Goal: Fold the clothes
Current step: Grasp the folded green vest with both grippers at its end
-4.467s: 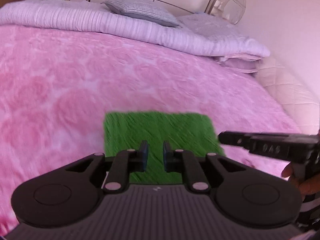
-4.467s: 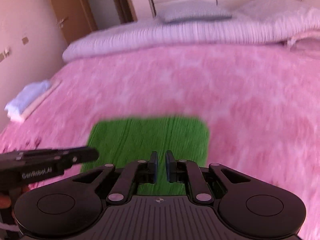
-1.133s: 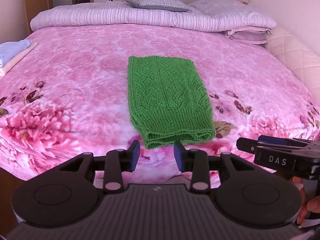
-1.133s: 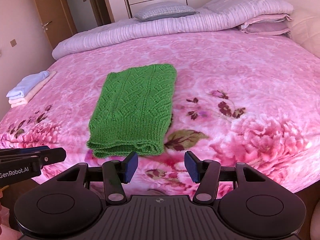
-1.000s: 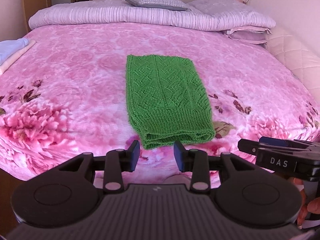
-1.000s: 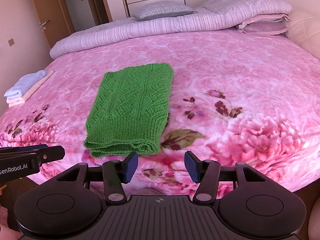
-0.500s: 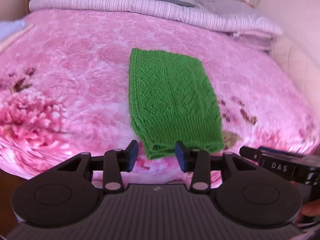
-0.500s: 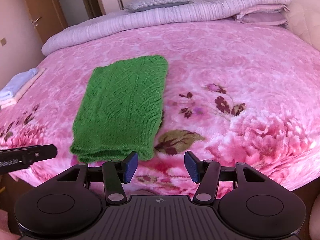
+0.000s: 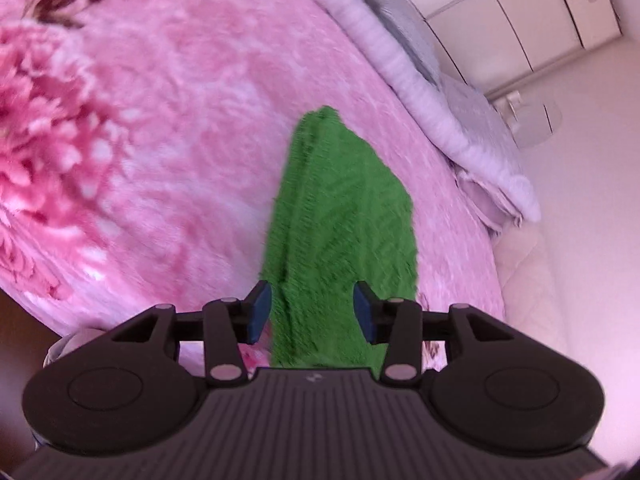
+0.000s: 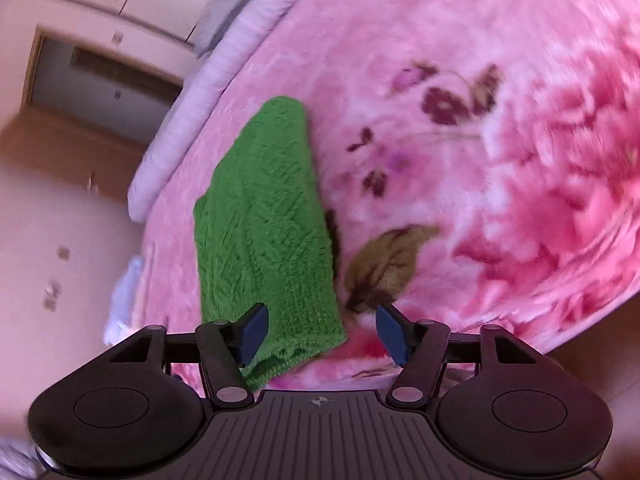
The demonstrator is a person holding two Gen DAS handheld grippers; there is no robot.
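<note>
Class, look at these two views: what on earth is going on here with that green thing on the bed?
A person holds two sets of tongs over a pink floral blanket on a bed. A green knitted garment, folded into a long strip, lies flat on it. The left tongs and right tongs are both open, gripping nothing, near the strip's closest end. Both views are tilted and blurred. A striped duvet lies at the head of the bed.
</note>
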